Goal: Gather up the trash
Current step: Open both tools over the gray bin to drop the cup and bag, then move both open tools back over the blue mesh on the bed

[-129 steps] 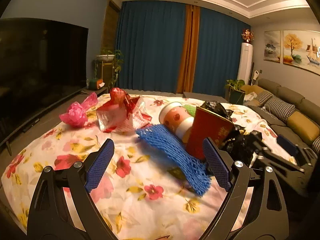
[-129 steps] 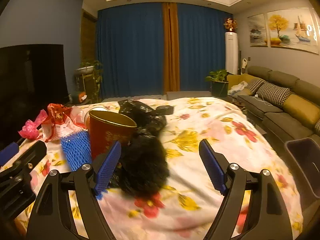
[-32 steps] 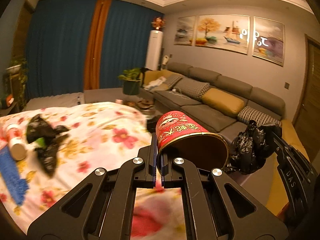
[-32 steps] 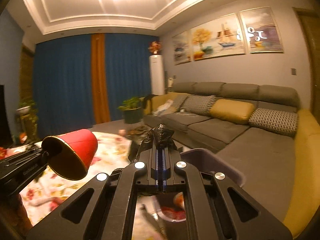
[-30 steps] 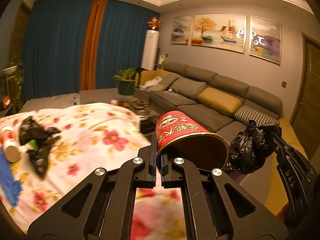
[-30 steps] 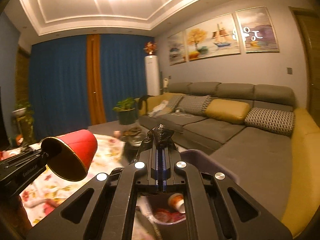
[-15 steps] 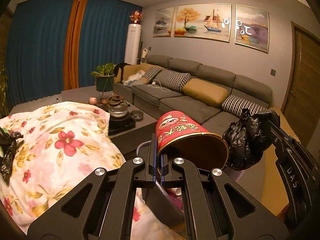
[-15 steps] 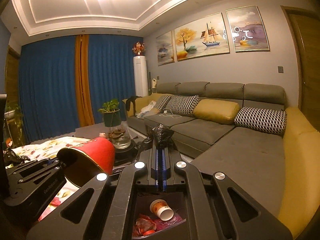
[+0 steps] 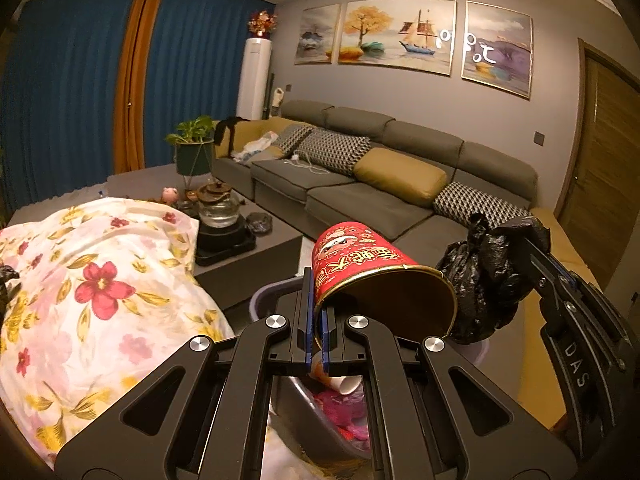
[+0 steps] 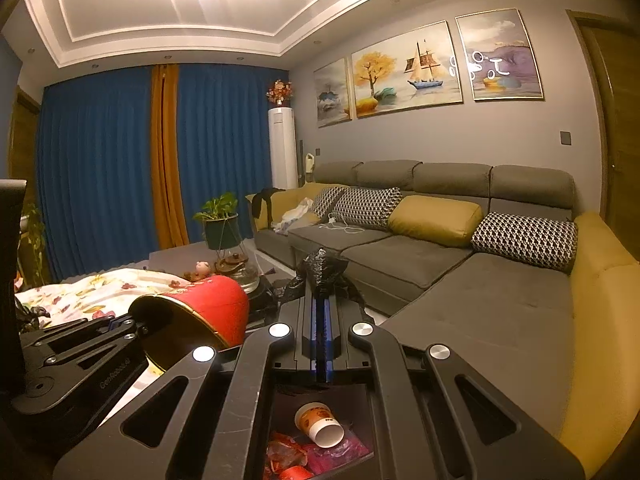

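**Cup and bag carried over the bin**

Since the earliest frames, both grippers have left the floral cloth (image 9: pixel 92 280) and swung toward the sofa (image 9: pixel 380 184); the cup and bag that lay on the cloth are now lifted, and a bin has come into view beneath them.

The left gripper (image 9: pixel 316 320) is clenched on the rim of a red paper cup (image 9: pixel 360 264) — a tapered, glossy cone with gold print and a dark inside, tipped on its side with its mouth facing the camera. Its blue pads pinch the thin wall.

The right gripper (image 10: pixel 322 320) is clamped tight on a crumpled black plastic bag (image 10: pixel 322 266), shiny and wrinkled, bunched above the fingertips. In the left view the bag hangs just beside the cup's mouth.

Below both sits a grey plastic bin (image 9: pixel 264 296) with a rounded rim, beside the cloth's edge. Inside it lie a small white-and-orange paper cup (image 10: pixel 320 424) on its side and pink and red crinkled wrappers (image 10: pixel 316 454).
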Available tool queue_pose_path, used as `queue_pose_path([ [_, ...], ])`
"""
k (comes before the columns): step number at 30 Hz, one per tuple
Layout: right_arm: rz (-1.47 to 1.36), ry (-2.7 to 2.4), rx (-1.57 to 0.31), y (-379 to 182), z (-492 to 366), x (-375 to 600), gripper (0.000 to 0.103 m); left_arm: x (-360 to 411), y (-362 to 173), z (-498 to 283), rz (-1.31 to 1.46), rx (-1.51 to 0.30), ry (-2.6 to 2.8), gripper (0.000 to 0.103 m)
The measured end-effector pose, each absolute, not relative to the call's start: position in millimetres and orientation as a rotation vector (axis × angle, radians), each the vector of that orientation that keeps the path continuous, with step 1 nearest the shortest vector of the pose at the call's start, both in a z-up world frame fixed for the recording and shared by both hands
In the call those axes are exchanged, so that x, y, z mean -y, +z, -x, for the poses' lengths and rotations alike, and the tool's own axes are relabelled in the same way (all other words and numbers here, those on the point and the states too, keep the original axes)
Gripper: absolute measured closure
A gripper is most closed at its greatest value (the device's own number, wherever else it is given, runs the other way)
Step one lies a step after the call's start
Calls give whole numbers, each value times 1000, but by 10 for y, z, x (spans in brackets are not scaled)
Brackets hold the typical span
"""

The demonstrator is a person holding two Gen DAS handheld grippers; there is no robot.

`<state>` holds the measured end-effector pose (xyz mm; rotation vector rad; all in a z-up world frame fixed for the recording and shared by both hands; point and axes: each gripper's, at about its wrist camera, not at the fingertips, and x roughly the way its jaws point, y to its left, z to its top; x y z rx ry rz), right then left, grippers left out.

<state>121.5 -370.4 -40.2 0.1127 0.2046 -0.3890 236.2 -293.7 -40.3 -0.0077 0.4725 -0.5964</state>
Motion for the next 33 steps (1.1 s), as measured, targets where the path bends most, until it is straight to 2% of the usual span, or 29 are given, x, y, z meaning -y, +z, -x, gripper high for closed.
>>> queue_pose_path([
  [6, -109, -385, -225, -446, -1279, 3712, 99, 3003, -477, -2449, 5, -507, -631, 101],
  [8, -113, -387, -226, -456, -1292, 3725, 93, 3015, -490, -2467, 8, -515, -639, 101],
  [10, -110, -394, -231, -455, -1318, 3741, 92, 3028, -507, -2495, 4, -521, -637, 98],
  [12, -116, -402, -233, -465, -1321, 3771, 83, 3037, -523, -2524, 4, -531, -640, 90],
  [13, -122, -404, -232, -471, -1319, 3785, 73, 3038, -529, -2534, 5, -533, -642, 89],
  [14, -126, -409, -227, -476, -1298, 3787, 69, 3037, -535, -2544, 6, -537, -641, 86],
  [16, -128, -418, -222, -469, -1274, 3805, 69, 3005, -542, -2564, 16, -539, -626, 77],
  [18, -130, -423, -221, -476, -1250, 3812, 68, 2959, -546, -2570, 33, -538, -620, 64],
  [25, -142, -432, -213, -464, -1153, 3782, 60, 2815, -503, -2494, 52, -512, -589, 46],
  [27, -141, -435, -211, -454, -1115, 3753, 58, 2745, -480, -2448, 57, -501, -574, 38],
  [33, -155, -422, -224, -463, -1002, 3627, 48, 2430, -385, -2260, 72, -463, -510, 25],
])
